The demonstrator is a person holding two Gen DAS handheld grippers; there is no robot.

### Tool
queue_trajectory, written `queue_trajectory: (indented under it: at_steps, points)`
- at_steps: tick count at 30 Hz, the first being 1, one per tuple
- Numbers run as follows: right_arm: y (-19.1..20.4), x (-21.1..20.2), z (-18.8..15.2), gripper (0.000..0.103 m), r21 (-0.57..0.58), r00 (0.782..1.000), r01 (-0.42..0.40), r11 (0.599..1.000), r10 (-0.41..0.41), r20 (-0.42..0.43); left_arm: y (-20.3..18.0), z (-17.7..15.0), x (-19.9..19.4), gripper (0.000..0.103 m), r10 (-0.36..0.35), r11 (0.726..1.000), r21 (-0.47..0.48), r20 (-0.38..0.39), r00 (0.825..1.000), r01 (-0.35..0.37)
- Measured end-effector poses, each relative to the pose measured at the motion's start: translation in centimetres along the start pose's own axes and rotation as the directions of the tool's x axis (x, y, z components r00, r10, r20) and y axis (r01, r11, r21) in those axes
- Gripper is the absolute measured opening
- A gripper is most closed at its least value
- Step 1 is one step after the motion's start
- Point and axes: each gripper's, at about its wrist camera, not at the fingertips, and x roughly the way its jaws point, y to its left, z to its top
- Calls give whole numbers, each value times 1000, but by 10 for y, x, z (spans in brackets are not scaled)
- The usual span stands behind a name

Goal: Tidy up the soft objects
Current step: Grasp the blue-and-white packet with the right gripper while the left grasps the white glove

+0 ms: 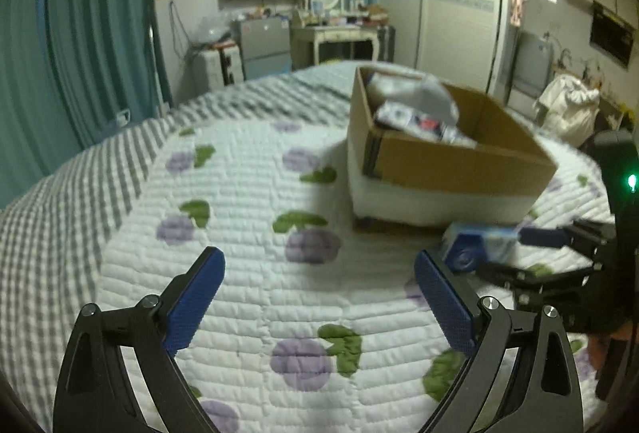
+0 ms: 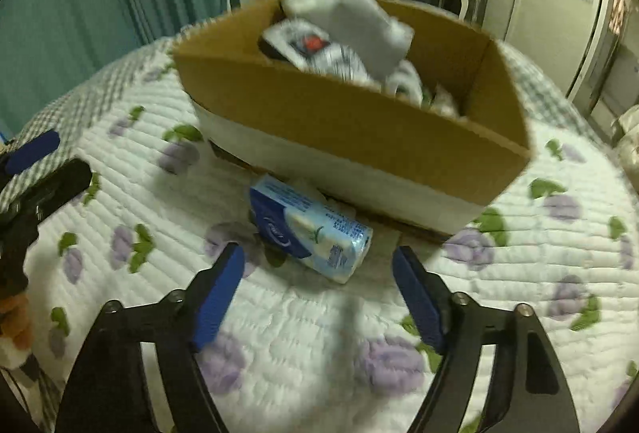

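Tissue pack (image 2: 309, 229), blue and white, lies on the quilted bed (image 2: 120, 193) just in front of the cardboard box (image 2: 359, 121), which already holds other soft items. My right gripper (image 2: 317, 289) hangs near it, jaws apart and holding nothing, pack not yet between them. My left gripper (image 1: 319, 297) is wide open and empty over bare quilt. I should straddle the pack's narrow sides, then squeeze gently.

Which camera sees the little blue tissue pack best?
The right wrist view. The tissue pack lies whole on the quilt, just ahead of the open right tongs. In the left wrist view it is blurred, off to the side, partly behind tong fingers.
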Motion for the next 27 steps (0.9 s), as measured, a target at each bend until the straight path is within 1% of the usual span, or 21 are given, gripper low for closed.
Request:
queue_trajectory:
  at_steps: [4,5,6,7,9,11,14,17,21,25,27]
  points:
    - [-4,19,6,67,-21,999,33,999,-33,3,-3,-4,15,97,5,1000,24,-18,1000,-5]
    - [-5,21,6,60,-20,1000,27,999,-27,3,-4,-6,16,97,2,1000,26,-20,1000,-2]
    - [-7,22,7,50,-16,1000,10,1000,-10,1,-5,-7,16,97,-1,1000,30,-22,1000,2]
    - [-7,22,6,47,-11,1000,-18,1000,18,2,-8,-8,16,97,-4,999,37,-21,1000,5]
    - [-6,14,5,33,-21,1000,-21,1000,21,18,-13,-10,13,97,-9,998,56,-18,1000,10]
    - [-7,4,1,29,-29,999,-38,999,39,36,-20,-11,10,97,-10,997,75,-14,1000,11]
    - [-17,-19,-9,27,-15,995,-51,999,52,80,-33,-13,4,97,-35,995,94,-10,999,36]
    - [-38,-40,-18,26,38,993,-45,998,40,113,-49,-11,2,97,-58,993,101,-21,998,60]
    - [-69,-54,-23,26,124,993,19,992,-34,117,-74,-9,5,96,-97,990,96,-51,994,102]
    - [-95,-54,-26,26,177,992,60,982,-78,99,-96,-8,22,95,-157,986,46,-106,982,162]
    - [-102,-53,-28,26,183,992,66,981,-84,93,-103,-9,31,86,-166,985,29,-129,978,171]
